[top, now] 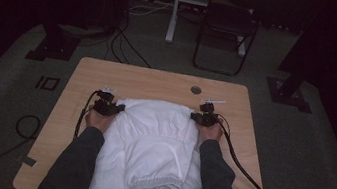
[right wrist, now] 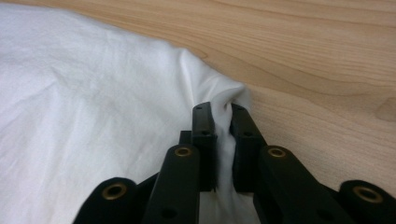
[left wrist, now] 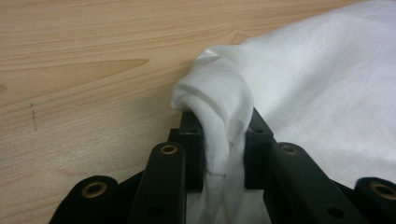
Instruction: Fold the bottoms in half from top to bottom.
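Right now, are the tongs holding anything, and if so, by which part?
Yes. Both hold the white garment at its far edge: the left tongs pinch a bunched fold at one far corner, the right tongs pinch the other.

We wear dark grey long sleeves [top: 76,161] on both arms. Our left gripper [top: 105,108] and right gripper [top: 205,116] are small and black, each with a bit of white on top. Their black fingers [left wrist: 191,140] have flat bars with round brass rings. A black cable [top: 241,167] trails from each.
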Available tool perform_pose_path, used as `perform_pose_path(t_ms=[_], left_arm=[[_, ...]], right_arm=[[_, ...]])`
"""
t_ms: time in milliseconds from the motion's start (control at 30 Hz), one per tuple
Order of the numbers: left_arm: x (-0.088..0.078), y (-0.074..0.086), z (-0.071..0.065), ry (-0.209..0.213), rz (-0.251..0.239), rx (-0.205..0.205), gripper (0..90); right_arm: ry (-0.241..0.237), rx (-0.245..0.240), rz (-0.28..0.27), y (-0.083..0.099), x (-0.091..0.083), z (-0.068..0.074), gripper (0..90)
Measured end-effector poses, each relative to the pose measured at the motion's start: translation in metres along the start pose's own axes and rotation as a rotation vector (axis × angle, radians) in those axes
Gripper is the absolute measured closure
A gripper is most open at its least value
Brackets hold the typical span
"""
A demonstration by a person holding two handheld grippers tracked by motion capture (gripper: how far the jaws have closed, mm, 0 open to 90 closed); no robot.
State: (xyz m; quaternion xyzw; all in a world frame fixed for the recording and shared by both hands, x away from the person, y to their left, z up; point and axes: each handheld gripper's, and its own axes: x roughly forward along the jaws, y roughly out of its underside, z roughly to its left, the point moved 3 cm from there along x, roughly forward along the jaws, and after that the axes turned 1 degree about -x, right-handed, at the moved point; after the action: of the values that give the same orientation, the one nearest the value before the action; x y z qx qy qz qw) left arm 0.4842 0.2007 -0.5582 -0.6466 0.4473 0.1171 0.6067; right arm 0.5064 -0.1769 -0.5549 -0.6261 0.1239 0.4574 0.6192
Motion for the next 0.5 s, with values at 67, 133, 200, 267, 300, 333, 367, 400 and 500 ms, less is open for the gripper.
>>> perform_pose_path(t_ms=[67, 133, 200, 267, 300, 333, 367, 400, 500], left_arm=[[-0.001, -0.001, 0.003, 0.023, 0.004, -0.028, 77.8], [-0.006, -0.004, 0.006, 0.041, -0.014, -0.053, 79.1], [-0.015, -0.009, 0.007, 0.064, -0.048, -0.069, 79.7], [-0.026, -0.017, 0.005, 0.088, -0.086, -0.07, 80.0], [-0.034, -0.022, 0.004, 0.096, -0.107, -0.063, 80.1], [-0.04, -0.027, 0.002, 0.106, -0.128, -0.059, 80.2], [-0.045, -0.03, 0.001, 0.113, -0.145, -0.057, 80.2], [-0.051, -0.035, 0.0, 0.123, -0.168, -0.054, 80.2], [-0.07, -0.05, -0.007, 0.141, -0.226, -0.025, 80.4]], right_arm=[[0.003, 0.001, -0.013, -0.001, -0.003, -0.001, 84.0], [-0.006, 0.007, -0.044, -0.005, -0.011, -0.003, 84.3], [-0.015, -0.005, -0.062, -0.009, -0.019, -0.004, 84.5], [-0.015, -0.035, -0.079, -0.015, -0.028, -0.003, 84.7], [-0.015, -0.05, -0.089, -0.018, -0.033, -0.002, 84.7], [-0.016, -0.061, -0.107, -0.022, -0.039, -0.002, 84.7], [-0.016, -0.063, -0.123, -0.025, -0.045, -0.002, 84.7], [-0.015, -0.065, -0.137, -0.027, -0.049, -0.002, 84.8], [-0.018, -0.056, -0.203, -0.039, -0.067, -0.005, 85.1]])
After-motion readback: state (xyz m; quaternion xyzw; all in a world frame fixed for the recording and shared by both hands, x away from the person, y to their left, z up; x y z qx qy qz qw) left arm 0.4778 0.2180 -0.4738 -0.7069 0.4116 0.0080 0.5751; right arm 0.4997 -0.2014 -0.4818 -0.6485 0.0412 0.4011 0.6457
